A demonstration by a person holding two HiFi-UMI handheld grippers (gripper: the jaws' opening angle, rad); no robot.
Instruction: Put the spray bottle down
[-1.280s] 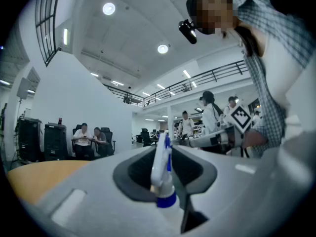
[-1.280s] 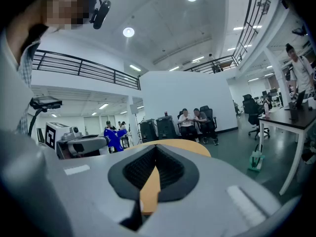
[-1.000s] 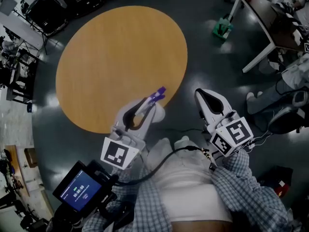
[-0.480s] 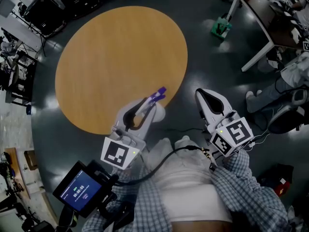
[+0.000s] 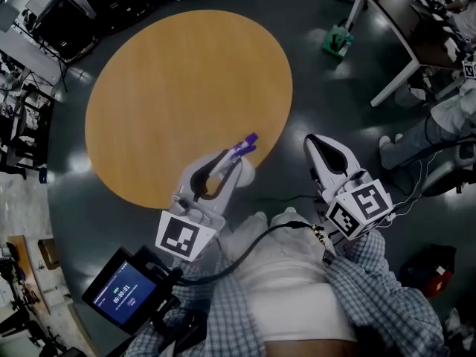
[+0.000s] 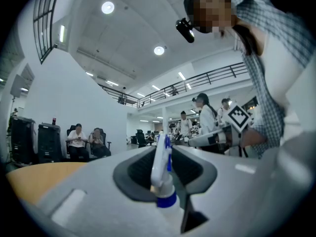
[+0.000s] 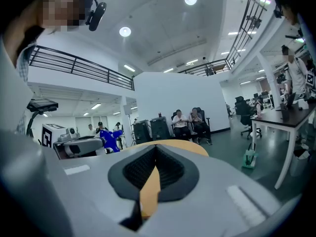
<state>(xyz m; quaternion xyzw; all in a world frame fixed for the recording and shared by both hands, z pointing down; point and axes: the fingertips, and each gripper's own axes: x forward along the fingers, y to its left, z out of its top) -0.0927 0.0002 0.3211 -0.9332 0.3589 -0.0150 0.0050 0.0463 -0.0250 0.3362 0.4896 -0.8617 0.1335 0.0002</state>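
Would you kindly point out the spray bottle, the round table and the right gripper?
spray bottle (image 6: 159, 172), left gripper view, white spray head.
round table (image 5: 186, 88), head view, bare wooden top.
right gripper (image 5: 314, 144), head view, between its fingertips.

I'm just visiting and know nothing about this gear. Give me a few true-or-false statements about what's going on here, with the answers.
1. The left gripper holds a spray bottle. True.
2. The bottle stands on the table. False: it is clamped in the left gripper's jaws, not set down.
3. The right gripper holds a cloth. False: nothing is between its jaws.
4. The table is round. True.
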